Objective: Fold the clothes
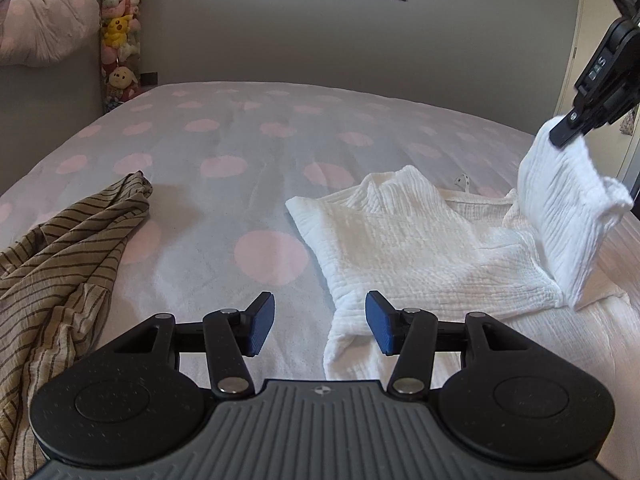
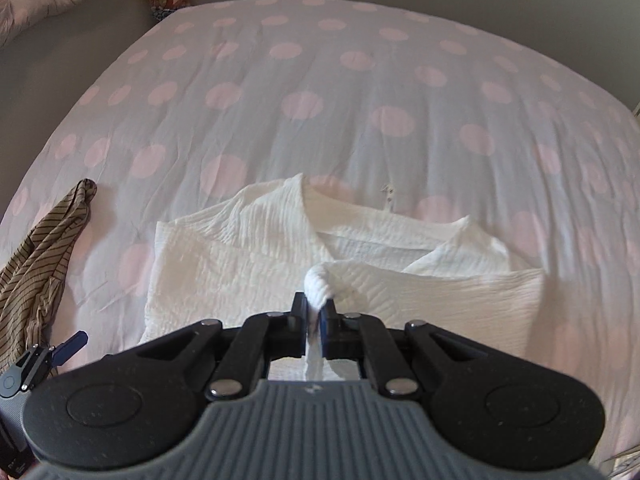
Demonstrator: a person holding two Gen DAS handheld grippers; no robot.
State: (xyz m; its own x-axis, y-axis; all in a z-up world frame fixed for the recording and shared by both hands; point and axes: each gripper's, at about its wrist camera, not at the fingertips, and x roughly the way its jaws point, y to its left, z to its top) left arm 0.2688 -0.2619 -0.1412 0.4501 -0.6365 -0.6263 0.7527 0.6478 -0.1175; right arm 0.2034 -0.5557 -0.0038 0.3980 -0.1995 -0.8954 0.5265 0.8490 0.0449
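Observation:
A white crinkled garment [image 1: 420, 248] lies partly folded on the bed, collar toward the far side. My right gripper [image 2: 318, 314] is shut on a bunched edge of this white garment [image 2: 400, 292], and in the left wrist view that gripper [image 1: 568, 128] holds a flap of the cloth raised above the bed at the right. My left gripper [image 1: 320, 326] hovers open over the garment's near left edge, with nothing pinched between its blue pads [image 1: 382, 330]. In the right wrist view the left gripper [image 2: 60, 350] shows at the lower left.
A brown striped garment [image 1: 60, 264] lies crumpled at the left of the bed [image 1: 224, 128], which has a pale sheet with pink dots. Plush toys [image 1: 118, 40] hang in the far left corner beside a pillow [image 1: 44, 28]. A grey wall stands behind the bed.

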